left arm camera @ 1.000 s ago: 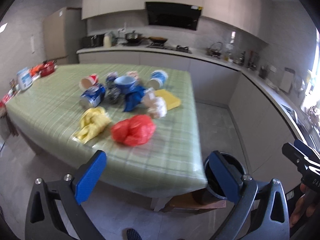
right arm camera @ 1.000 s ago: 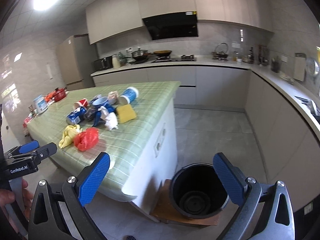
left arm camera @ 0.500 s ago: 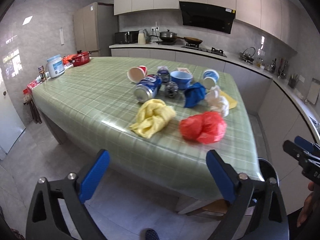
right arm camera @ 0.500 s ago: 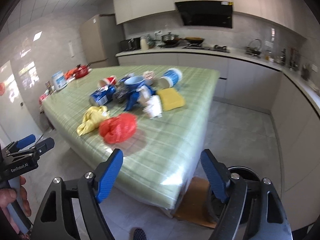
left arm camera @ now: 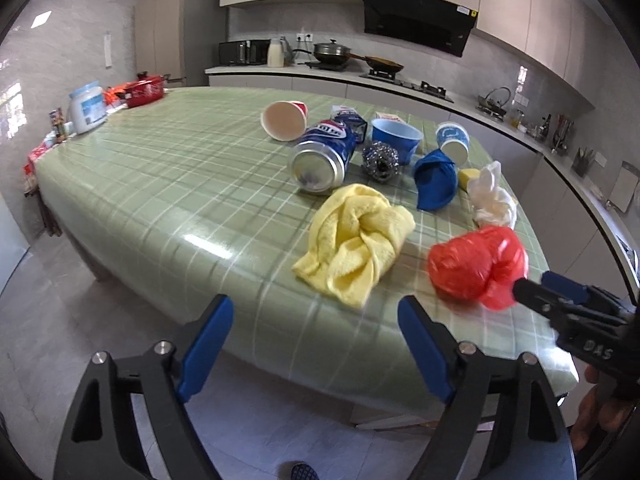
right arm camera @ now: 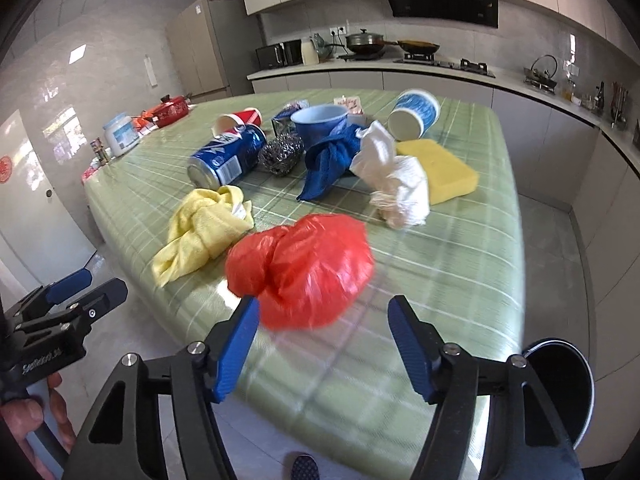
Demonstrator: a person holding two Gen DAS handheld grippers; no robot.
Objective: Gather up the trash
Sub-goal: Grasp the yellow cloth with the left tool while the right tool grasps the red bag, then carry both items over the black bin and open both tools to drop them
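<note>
A knotted red plastic bag (right arm camera: 300, 268) lies near the front edge of the green checked table (right arm camera: 440, 280). My right gripper (right arm camera: 324, 344) is right in front of it, jaws closing, pads not pressing on the bag. A crumpled yellow cloth (left arm camera: 356, 240) lies left of the red bag (left arm camera: 476, 264). My left gripper (left arm camera: 316, 344) hangs before the table edge below that cloth, jaws closing on nothing. Each gripper shows in the other's view: the right gripper (left arm camera: 560, 304) by the bag, the left gripper (right arm camera: 72, 296) off the table's left corner.
Further back lie a blue can (left arm camera: 324, 156), a red paper cup (left arm camera: 284, 120), a blue bowl (left arm camera: 396, 136), a steel scourer (left arm camera: 380, 160), a blue cloth (left arm camera: 436, 184), a white wad (right arm camera: 400, 188), a yellow sponge (right arm camera: 440, 172) and a blue-white cup (right arm camera: 412, 116). A black bin (right arm camera: 560, 384) stands on the floor right of the table.
Both grippers have come forward and down toward the table, and the trash now looms larger. Both pairs of jaws have narrowed. The bin has slid to the right edge of the right wrist view.
</note>
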